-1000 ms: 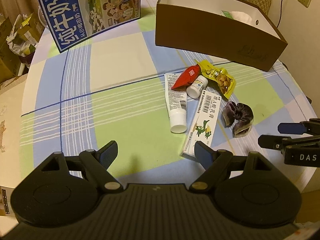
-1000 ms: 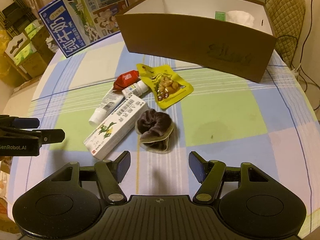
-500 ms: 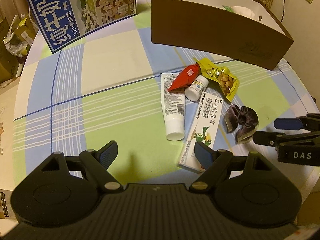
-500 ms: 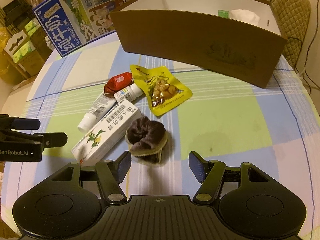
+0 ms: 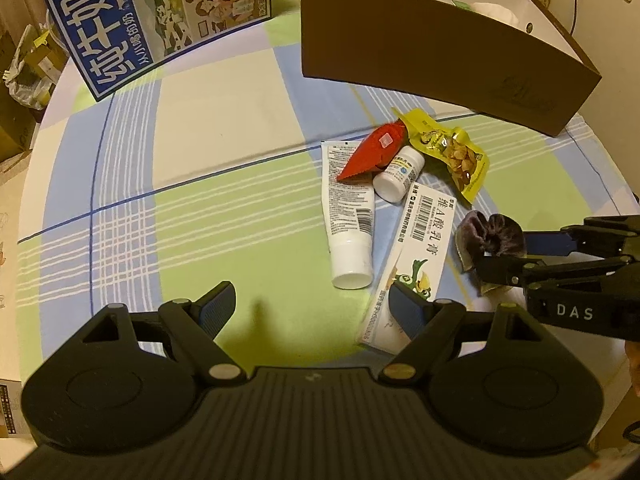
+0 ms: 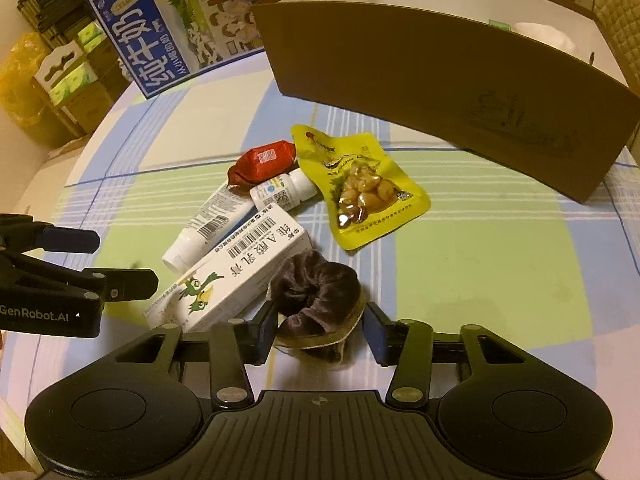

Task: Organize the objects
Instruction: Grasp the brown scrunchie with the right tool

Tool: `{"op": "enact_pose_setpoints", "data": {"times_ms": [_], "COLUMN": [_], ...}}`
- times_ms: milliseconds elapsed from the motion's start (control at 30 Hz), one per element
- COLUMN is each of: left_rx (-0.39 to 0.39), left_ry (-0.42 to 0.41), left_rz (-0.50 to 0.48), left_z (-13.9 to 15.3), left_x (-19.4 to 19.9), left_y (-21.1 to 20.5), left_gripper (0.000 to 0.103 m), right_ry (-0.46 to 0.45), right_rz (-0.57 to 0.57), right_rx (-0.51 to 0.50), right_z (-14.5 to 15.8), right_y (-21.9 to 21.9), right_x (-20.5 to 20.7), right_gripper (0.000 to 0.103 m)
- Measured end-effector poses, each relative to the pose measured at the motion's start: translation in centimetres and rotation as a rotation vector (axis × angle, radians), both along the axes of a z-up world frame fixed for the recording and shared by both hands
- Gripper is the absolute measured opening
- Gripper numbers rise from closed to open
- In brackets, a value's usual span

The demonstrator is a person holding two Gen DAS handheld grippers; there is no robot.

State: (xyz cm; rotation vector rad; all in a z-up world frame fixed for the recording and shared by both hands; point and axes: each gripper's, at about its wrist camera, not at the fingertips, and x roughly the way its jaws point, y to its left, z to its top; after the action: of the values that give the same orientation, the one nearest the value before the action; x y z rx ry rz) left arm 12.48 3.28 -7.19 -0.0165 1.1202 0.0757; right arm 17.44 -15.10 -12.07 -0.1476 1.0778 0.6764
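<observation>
A dark velvet scrunchie (image 6: 316,288) on a card lies on the checked tablecloth (image 6: 480,248). My right gripper (image 6: 320,332) is open, its jaws narrowed close on either side of the scrunchie (image 5: 492,228). Beside it are a white carton with a green bird (image 6: 240,276), a white tube (image 5: 348,208), a red sachet (image 5: 376,148), a small white bottle (image 5: 400,174) and a yellow snack pouch (image 6: 360,188). My left gripper (image 5: 312,306) hangs open and holds nothing, its right fingertip over the carton's (image 5: 424,240) near end.
An open brown cardboard box (image 6: 440,92) stands behind the pile, with a white item inside at its far end. A blue milk carton case (image 5: 152,20) stands at the back left. Stacked boxes and bags sit beyond the table's left edge.
My right gripper has moved forward until the scrunchie lies between its fingers, and its jaws have narrowed. My left gripper has drifted forward and a little right.
</observation>
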Motion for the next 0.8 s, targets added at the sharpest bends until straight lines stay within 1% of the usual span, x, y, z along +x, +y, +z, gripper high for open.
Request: {"op": "enact_pose_setpoints", "data": {"times_ms": [67, 167, 300, 367, 467, 533, 633, 667, 733, 800], "left_rx": [-0.006, -0.017, -0.043, -0.06, -0.066, -0.075, -0.094, -0.095, -0.096, -0.083], "left_ry": [0.005, 0.008, 0.022, 0.034, 0.049, 0.061, 0.081, 0.082, 0.082, 0.071], "left_rz": [-0.008, -0.028, -0.053, -0.065, -0.091, -0.107, -0.124, -0.131, -0.16, -0.182], "left_z": [-0.2, -0.4, -0.9, -1.2, -1.8, -2.2, -2.8, -3.0, -3.3, -3.4], "left_x": [0.2, 0.5, 0.9, 1.2, 1.4, 1.6, 1.9, 2.0, 2.3, 2.5], "left_y": [-0.3, -0.8, -1.8, -2.4, -3.4, -4.0, -4.8, -5.2, -6.1, -7.0], "left_gripper": [0.081, 0.081, 0.08, 0.078, 0.073, 0.065, 0.057, 0.057, 0.052, 0.052], "right_ry": [0.001, 0.005, 0.011, 0.016, 0.024, 0.027, 0.033, 0.034, 0.032, 0.032], "right_rz": [0.004, 0.004, -0.031, -0.06, -0.102, -0.126, -0.165, -0.177, -0.198, -0.219], "right_rx": [0.0, 0.005, 0.011, 0.015, 0.011, 0.005, 0.005, 0.003, -0.002, -0.005], "right_z": [0.0, 0.2, 0.7, 1.0, 1.4, 1.6, 1.9, 2.0, 2.2, 2.4], "right_y": [-0.3, -1.0, -2.8, -4.0, -5.9, -7.1, -9.0, -9.6, -10.5, -11.4], "right_x": [0.2, 0.4, 0.6, 0.7, 0.7, 0.7, 0.8, 0.8, 0.9, 1.0], "right_gripper": [0.029, 0.023, 0.021, 0.021, 0.021, 0.021, 0.021, 0.021, 0.021, 0.021]}}
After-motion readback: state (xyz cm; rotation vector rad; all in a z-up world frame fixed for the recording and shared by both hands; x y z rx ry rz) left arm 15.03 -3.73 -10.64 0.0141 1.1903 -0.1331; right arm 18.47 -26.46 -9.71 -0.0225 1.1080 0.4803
